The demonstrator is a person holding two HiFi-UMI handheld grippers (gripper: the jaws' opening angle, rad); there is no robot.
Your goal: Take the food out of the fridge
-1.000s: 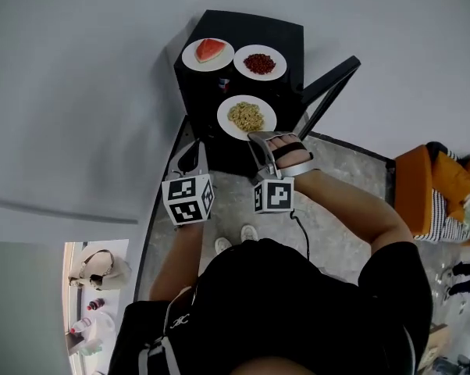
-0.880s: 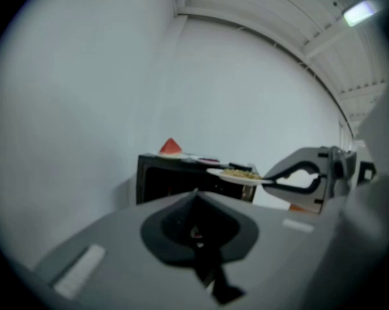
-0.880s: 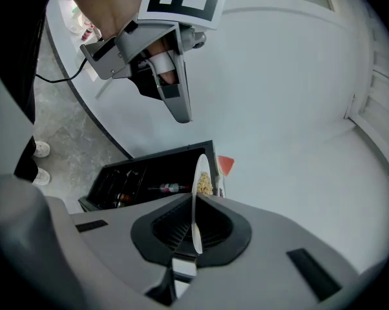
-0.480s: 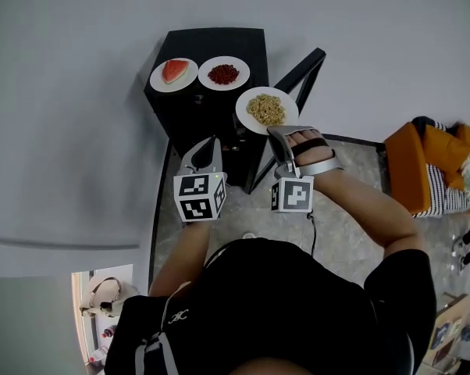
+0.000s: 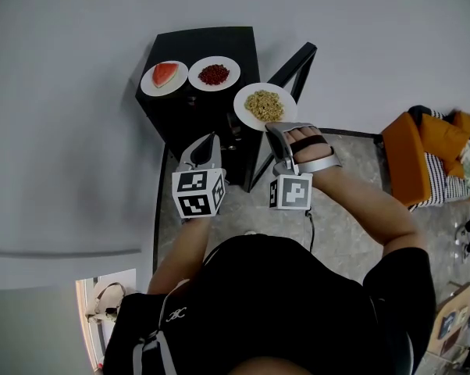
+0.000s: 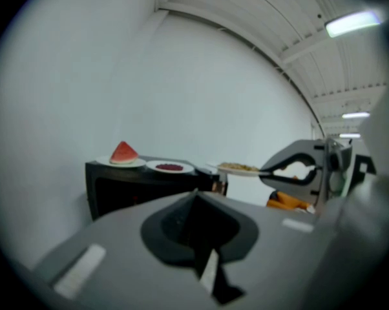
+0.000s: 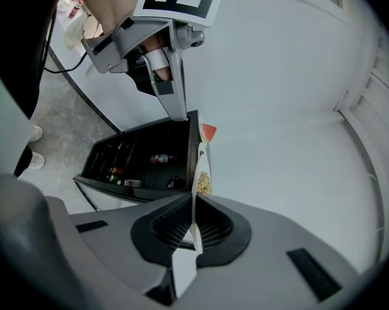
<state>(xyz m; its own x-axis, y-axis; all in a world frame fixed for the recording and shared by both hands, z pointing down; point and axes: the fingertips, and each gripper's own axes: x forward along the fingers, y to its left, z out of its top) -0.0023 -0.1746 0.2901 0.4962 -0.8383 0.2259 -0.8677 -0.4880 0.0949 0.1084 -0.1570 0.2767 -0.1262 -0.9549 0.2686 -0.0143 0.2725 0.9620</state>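
Right tongs (image 5: pixel 272 126) are clamped on the near rim of a white plate (image 5: pixel 241 98) heaped with pale yellow noodles (image 5: pixel 264 105). Their own view shows that plate edge-on, pinched between the pads. Left tongs (image 5: pixel 211 138) are pressed together and empty, hanging in front of the black fridge (image 5: pixel 219 45).

The noodle plate is held in the air just off the right edge of the fridge top, near its front corner. It sits above the gap between the cabinet and the open door (image 5: pixel 293 65), which juts out just beside it. Two more white plates stand side by side on the fridge top. One carries a red watermelon wedge (image 5: pixel 165 73) toward the left edge, and the other a mound of dark red food (image 5: pixel 214 73) next to it. Bottles (image 7: pixel 159 158) show inside the fridge. An orange bundle (image 5: pixel 422 151) lies on the floor well off to the right.
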